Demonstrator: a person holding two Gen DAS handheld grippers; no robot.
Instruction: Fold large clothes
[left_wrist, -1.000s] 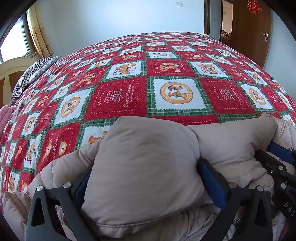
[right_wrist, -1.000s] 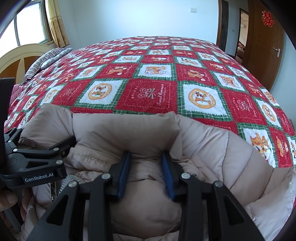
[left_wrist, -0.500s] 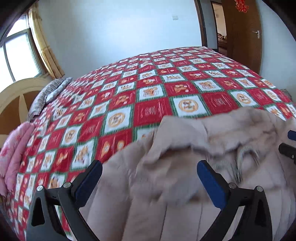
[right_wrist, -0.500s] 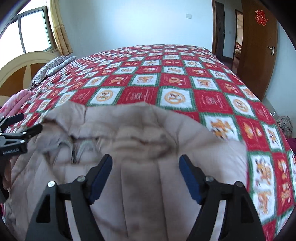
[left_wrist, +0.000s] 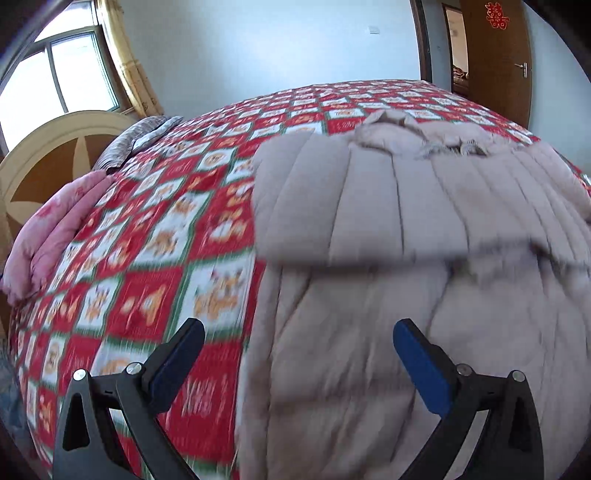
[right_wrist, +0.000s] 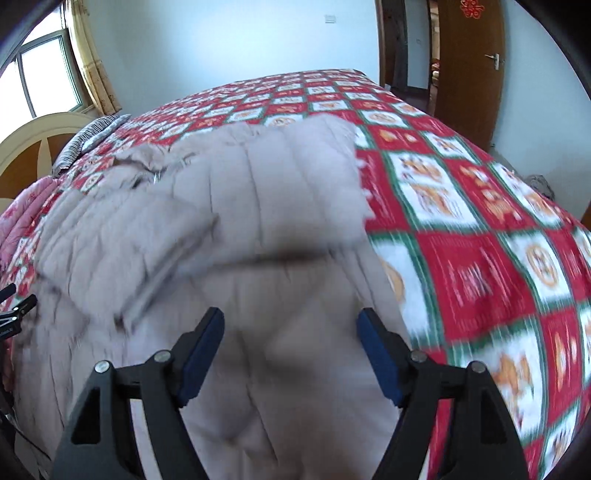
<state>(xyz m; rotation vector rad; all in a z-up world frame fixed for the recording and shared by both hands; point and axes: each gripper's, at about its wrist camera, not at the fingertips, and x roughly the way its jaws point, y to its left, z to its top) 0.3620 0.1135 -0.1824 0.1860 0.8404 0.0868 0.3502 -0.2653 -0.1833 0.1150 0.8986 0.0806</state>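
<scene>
A large beige quilted down coat (left_wrist: 388, 229) lies spread on the bed, collar at the far end, with its upper part folded over the lower part. It also shows in the right wrist view (right_wrist: 258, 221). My left gripper (left_wrist: 299, 354) is open and empty, held above the coat's near left edge. My right gripper (right_wrist: 290, 339) is open and empty above the coat's near right part. The tip of the left gripper (right_wrist: 14, 310) shows at the left edge of the right wrist view.
The bed has a red, white and green patchwork cover (left_wrist: 155, 258), also seen in the right wrist view (right_wrist: 480, 229). A pink quilt (left_wrist: 55, 229) and a striped pillow (left_wrist: 140, 136) lie by the headboard at left. A wooden door (right_wrist: 469, 66) is at the far right.
Both grippers have let go of the coat, opened, and pulled back and up. The coat now lies spread out on the bed instead of bunched in the jaws.
</scene>
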